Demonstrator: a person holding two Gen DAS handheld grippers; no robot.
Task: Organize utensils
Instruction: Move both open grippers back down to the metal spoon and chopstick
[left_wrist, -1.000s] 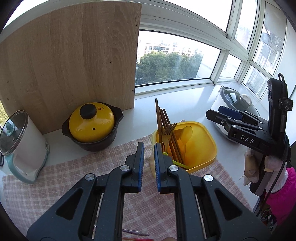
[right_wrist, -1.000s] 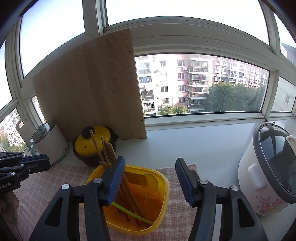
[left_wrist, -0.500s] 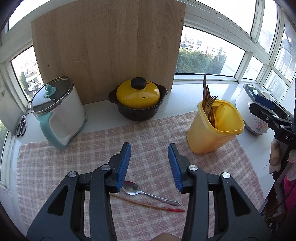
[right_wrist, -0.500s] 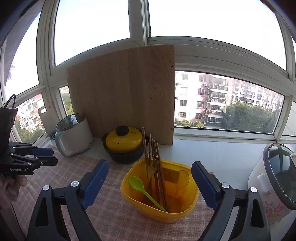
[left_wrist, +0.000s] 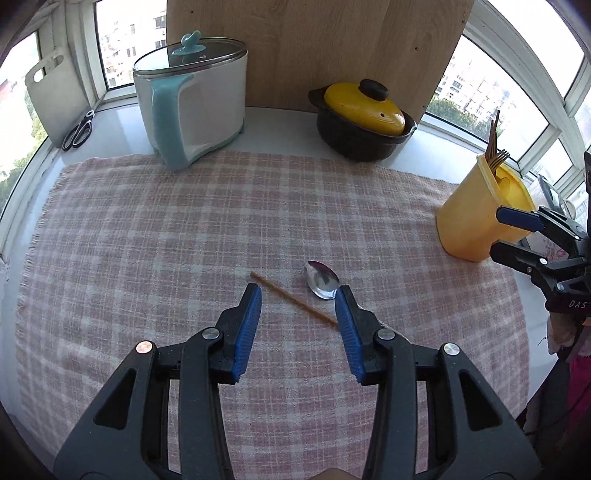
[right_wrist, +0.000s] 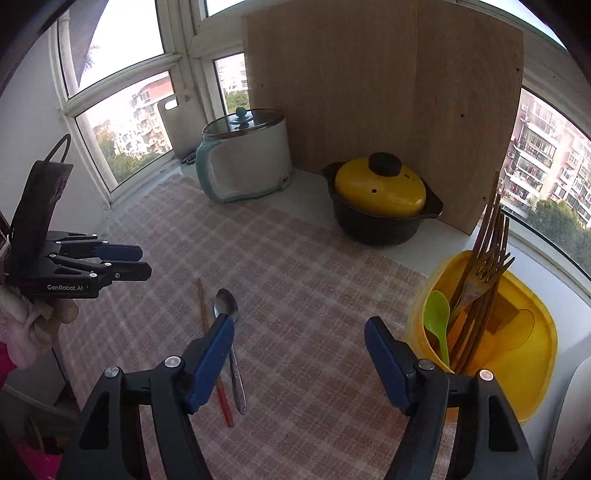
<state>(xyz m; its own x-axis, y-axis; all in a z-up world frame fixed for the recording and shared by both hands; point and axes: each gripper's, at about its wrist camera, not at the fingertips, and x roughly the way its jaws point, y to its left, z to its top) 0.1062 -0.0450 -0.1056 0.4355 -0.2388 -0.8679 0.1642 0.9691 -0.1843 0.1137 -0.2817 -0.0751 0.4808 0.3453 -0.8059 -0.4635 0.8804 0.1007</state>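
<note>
Left wrist view: the left claw (left_wrist: 298, 297) gapes wide and empty over a wooden chopstick (left_wrist: 291, 297) and a silver metal spoon (left_wrist: 321, 282). The right claw (right_wrist: 299, 328) also stands wide, empty, beside the yellow plastic tub (right_wrist: 517, 354) holding wooden chopsticks and a green spoon (right_wrist: 437, 314).

the left wrist view looks down close over the checked cloth (left_wrist: 184, 229) toward the wooden board (left_wrist: 314, 48). the right wrist view faces that board from the right. both share the metal spoon (left_wrist: 321, 280) and yellow container (right_wrist: 517, 332).
</note>
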